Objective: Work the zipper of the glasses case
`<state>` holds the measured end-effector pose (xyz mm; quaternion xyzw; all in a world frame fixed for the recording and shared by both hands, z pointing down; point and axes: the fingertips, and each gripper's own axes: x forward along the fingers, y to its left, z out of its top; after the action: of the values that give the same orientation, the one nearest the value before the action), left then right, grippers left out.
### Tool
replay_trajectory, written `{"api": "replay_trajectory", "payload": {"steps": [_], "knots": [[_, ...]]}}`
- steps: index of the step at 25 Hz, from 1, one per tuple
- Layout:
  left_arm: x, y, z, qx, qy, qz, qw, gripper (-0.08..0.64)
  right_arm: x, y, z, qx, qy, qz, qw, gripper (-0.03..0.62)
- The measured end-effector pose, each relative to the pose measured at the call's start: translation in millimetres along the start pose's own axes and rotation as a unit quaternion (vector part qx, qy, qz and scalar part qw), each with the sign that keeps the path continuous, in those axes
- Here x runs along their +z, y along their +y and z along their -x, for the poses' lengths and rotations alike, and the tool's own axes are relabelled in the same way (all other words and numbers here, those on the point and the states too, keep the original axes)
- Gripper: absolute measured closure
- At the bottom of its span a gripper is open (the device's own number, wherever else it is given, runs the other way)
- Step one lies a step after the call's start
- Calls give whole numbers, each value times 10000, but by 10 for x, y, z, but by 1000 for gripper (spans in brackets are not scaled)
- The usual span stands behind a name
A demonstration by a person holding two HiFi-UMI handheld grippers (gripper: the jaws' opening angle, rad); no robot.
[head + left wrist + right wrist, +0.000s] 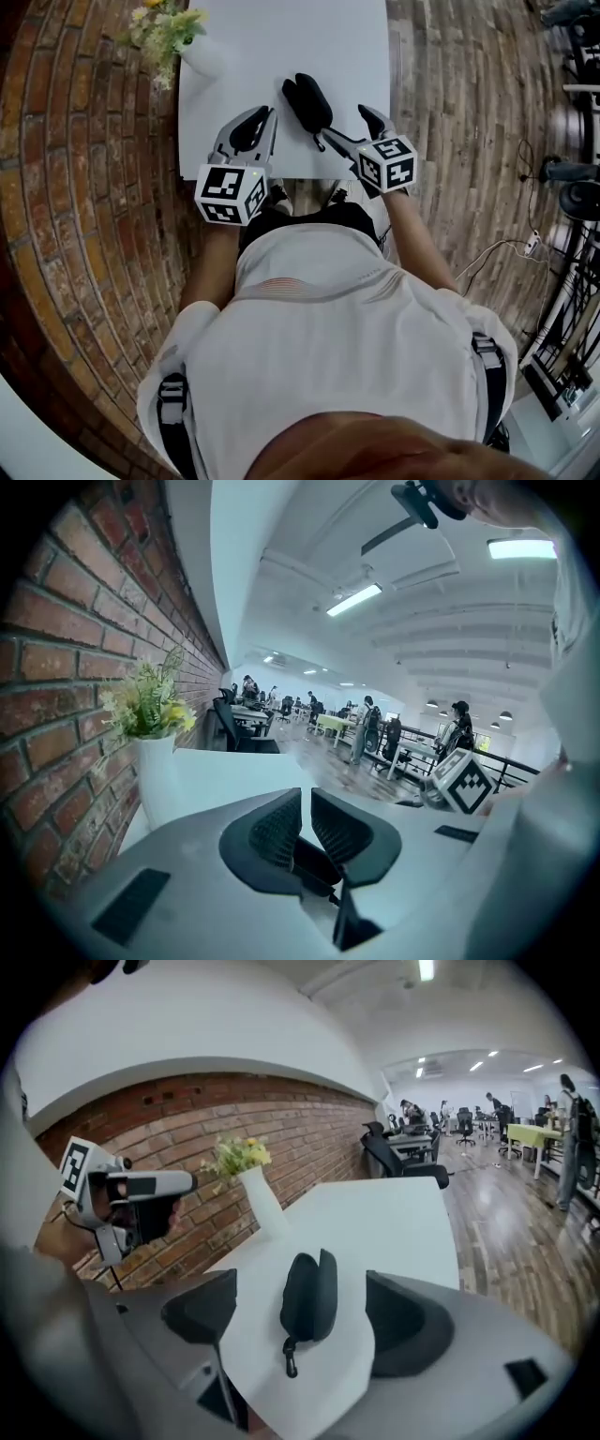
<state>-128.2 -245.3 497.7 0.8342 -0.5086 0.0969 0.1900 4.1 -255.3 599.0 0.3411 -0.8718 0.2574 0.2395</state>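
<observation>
The black glasses case (pixel 307 101) lies near the front of the white table (pixel 281 47). In the right gripper view the glasses case (pixel 309 1296) lies on the table beyond the jaws, in line with the gap between them. Its two halves gape a little at the far end, and its zipper pull (pixel 291 1358) trails toward me. My right gripper (pixel 352 131) is open just right of the case, with nothing between its fingers (pixel 408 1321). My left gripper (pixel 265 117) hovers left of the case, shut and empty. In its own view the left gripper (pixel 305 825) shows its pads pressed together.
A white vase of yellow flowers (pixel 192 47) stands at the table's far left corner, near the brick wall (pixel 56 667). The table's front edge (pixel 300 176) is right under both grippers. Brick-pattern floor (pixel 94 187) surrounds the table.
</observation>
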Motion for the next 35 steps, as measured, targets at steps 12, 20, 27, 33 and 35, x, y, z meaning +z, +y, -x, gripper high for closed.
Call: {"api": "replay_trajectory", "payload": {"steps": [12,20,27,33,35], "knots": [[-264,232,118,-11,301,241,9993,520,-716,-27,-1021,-699,1263,152,9894,5],[-370,403,218,11,413,302,9987,520,-1011,-132,-1323,-998,1700,289,9800,3],[-412,407,215,-48,486,317,9983,520,-1068,-207,-1296,-1129,1743,240,9779,97],[-366,361,166,-107,447,270,9986,520,-905,-240,-1206,-1239,1474,317,9808,235],[-343,332,154,-107,431,266,9987,520,-871,-249,-1173,-1231,1389,341,9820,262]]}}
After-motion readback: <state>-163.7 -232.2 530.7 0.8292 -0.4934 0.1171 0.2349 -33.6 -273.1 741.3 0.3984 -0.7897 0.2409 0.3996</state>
